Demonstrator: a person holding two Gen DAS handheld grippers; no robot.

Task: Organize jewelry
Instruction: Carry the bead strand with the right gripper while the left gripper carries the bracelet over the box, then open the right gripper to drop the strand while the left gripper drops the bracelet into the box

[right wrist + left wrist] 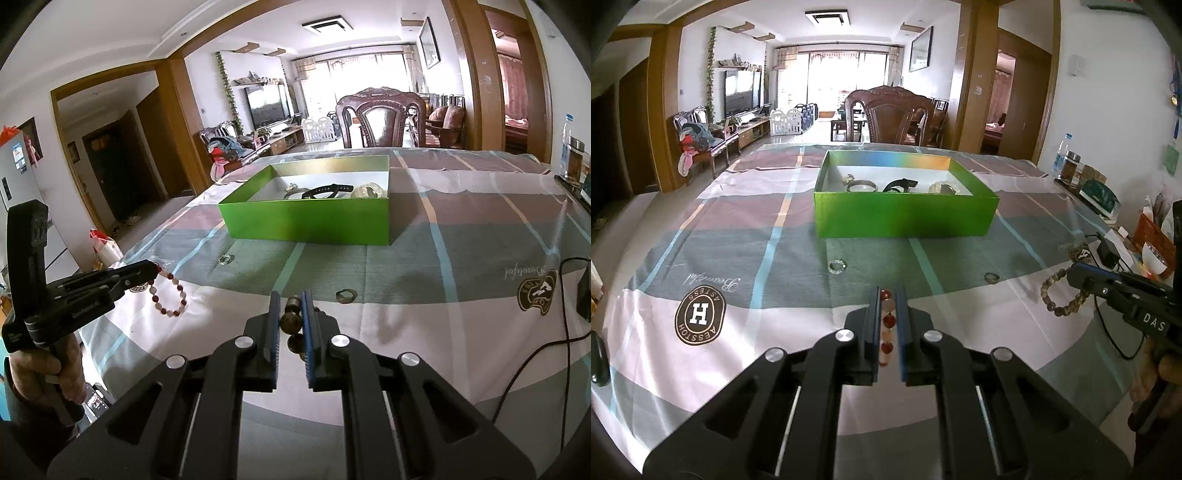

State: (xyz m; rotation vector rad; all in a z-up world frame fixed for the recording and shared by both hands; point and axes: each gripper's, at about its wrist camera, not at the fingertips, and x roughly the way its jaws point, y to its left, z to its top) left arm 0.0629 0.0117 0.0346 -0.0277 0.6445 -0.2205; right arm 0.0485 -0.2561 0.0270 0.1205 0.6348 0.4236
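My left gripper [888, 295] is shut on a red and white bead bracelet [887, 325]; from the right wrist view that bracelet [170, 293] hangs off the left gripper [154, 266] above the cloth. A brown bead bracelet [291, 321] is clamped in my shut right gripper [290, 299], and in the left wrist view it [1057, 295] dangles from the right gripper [1073, 271]. The open green box [905, 216] ahead holds a bangle [862, 186], a black band [901, 183] and other pieces. A clear ring [837, 266] and a dark ring [991, 277] lie on the cloth.
The plaid tablecloth [738, 236] covers the table. A wooden chair [894, 114] stands behind the box. At the right edge sit bottles [1062, 155], a jar, a black adapter with cable [583, 295] and a bowl [1154, 258]. A hand [44, 373] grips the left tool.
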